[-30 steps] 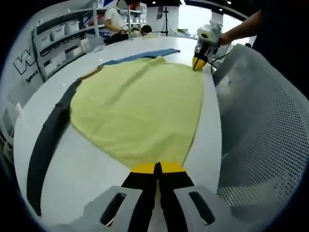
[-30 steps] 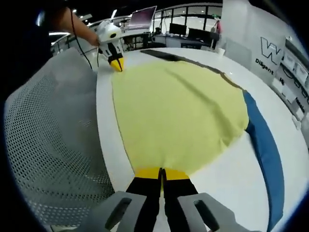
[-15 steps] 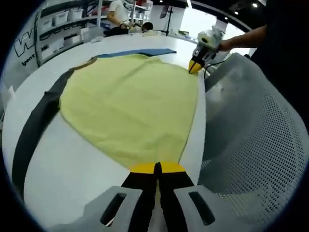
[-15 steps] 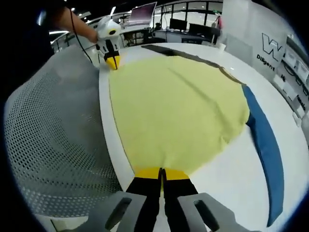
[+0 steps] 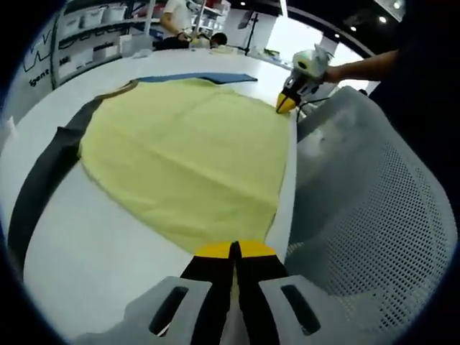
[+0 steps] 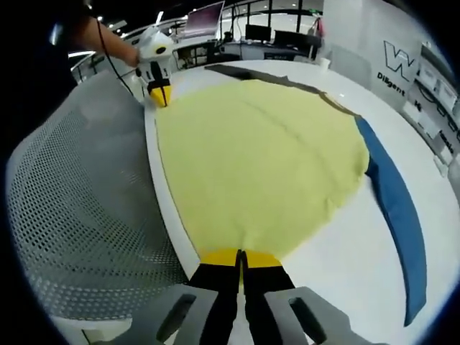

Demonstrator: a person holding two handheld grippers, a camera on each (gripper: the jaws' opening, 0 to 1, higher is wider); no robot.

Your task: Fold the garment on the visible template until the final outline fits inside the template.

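Note:
A yellow garment [image 5: 187, 151] lies spread flat on the white table [image 5: 93, 266]. My left gripper [image 5: 233, 249] is shut on one corner of its near edge, close to the table's rim. My right gripper [image 6: 241, 256] is shut on the other corner of that edge. Each gripper also comes into the other's view: the right gripper [image 5: 284, 105] with a hand on it, and the left gripper [image 6: 158, 95]. Past the garment [image 6: 259, 151], a blue band [image 6: 394, 215] and a dark band [image 5: 39, 187] stick out from under its far side.
A grey mesh chair back [image 5: 366, 215] stands tight against the table's near rim, also seen as the chair back [image 6: 79, 215] beside my right gripper. Shelves with bins [image 5: 86, 50] and people stand beyond the table. Desks with monitors [image 6: 273, 36] line the far side.
Both views have shifted a little with the hands. The garment's near edge stays pinched at both corners and lies along the table rim as before.

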